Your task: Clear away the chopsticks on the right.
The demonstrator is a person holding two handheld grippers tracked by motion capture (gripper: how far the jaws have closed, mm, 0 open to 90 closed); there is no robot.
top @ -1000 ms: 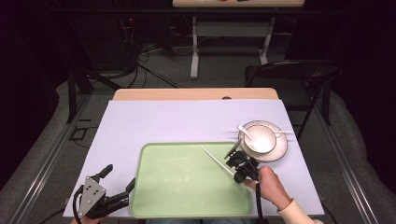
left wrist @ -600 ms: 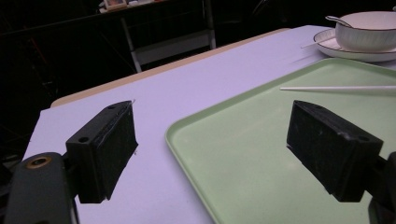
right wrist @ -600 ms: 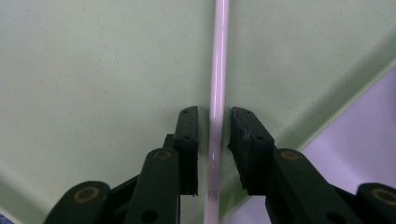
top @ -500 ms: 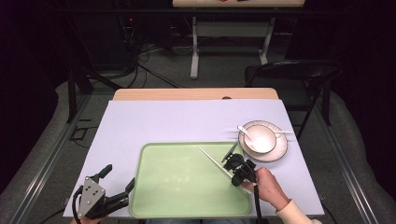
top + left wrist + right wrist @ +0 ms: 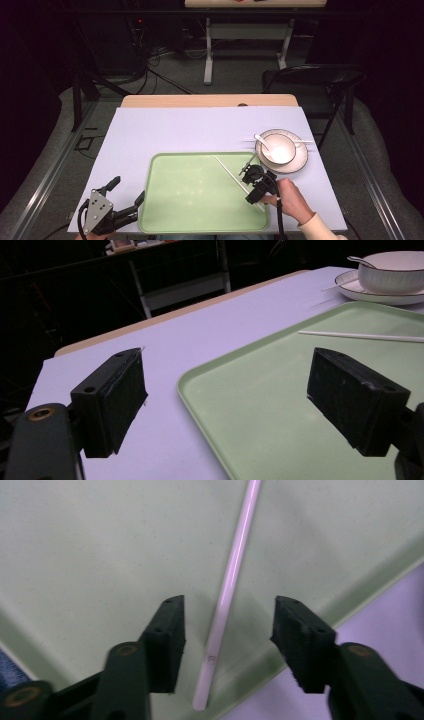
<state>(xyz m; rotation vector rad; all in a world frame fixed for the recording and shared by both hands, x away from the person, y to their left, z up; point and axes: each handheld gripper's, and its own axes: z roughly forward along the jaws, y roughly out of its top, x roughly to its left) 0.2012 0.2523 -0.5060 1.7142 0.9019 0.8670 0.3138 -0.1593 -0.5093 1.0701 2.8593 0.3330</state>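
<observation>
1. The left gripper (image 5: 120,200) sits nearest, at the counter's (image 5: 190,130) front-left corner by the tray's (image 5: 200,220) edge, jaws wide apart with nothing between them.
2. The chopstick (image 5: 227,590) – thin, white, straight – lies slantwise on the green tray near its right rim.
3. The right gripper (image 5: 227,625) straddles its near end; its jaws have just been opening and no longer pinch it as they did a second ago.
4. Farther off – a bowl (image 5: 278,148) on a plate (image 5: 300,162).
</observation>
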